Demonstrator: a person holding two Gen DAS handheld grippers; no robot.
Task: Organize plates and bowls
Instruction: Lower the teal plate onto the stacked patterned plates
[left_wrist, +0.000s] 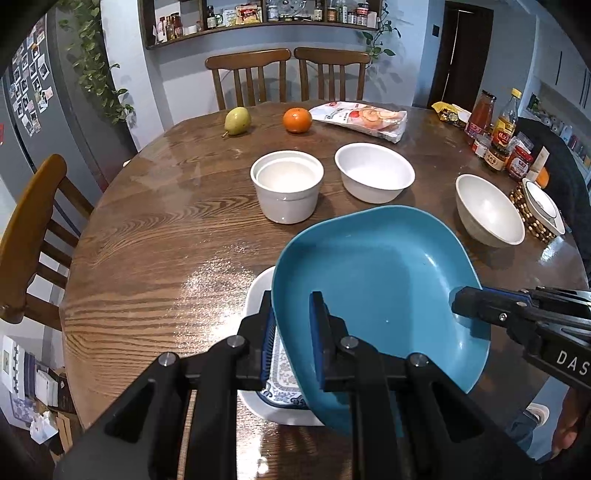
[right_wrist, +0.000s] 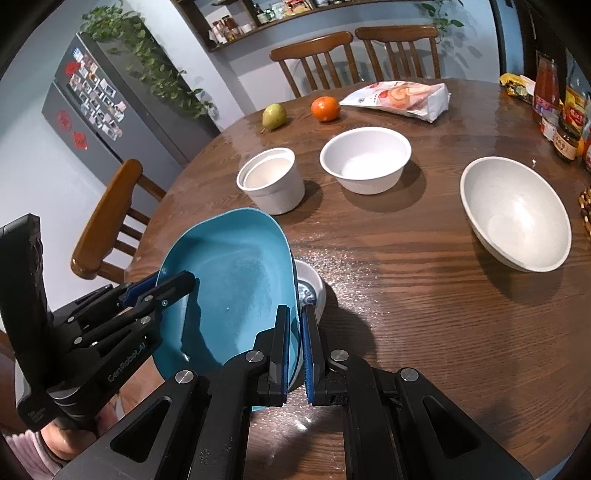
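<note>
Your left gripper (left_wrist: 293, 332) clamped on one rim of the blue plate (left_wrist: 380, 280), your right gripper (right_wrist: 295, 350) pinching the opposite rim, plate tilted just above the patterned white dish (left_wrist: 258, 295) on the table (left_wrist: 147, 258), three white bowls beyond.

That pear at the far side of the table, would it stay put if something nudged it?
Probably not. The pear lies on its rounded side on the glossy wooden table, so a nudge would likely make it wobble or roll in a curve. Its skin looks smooth, perhaps slippery, and it would likely bruise if squeezed hard.
</note>
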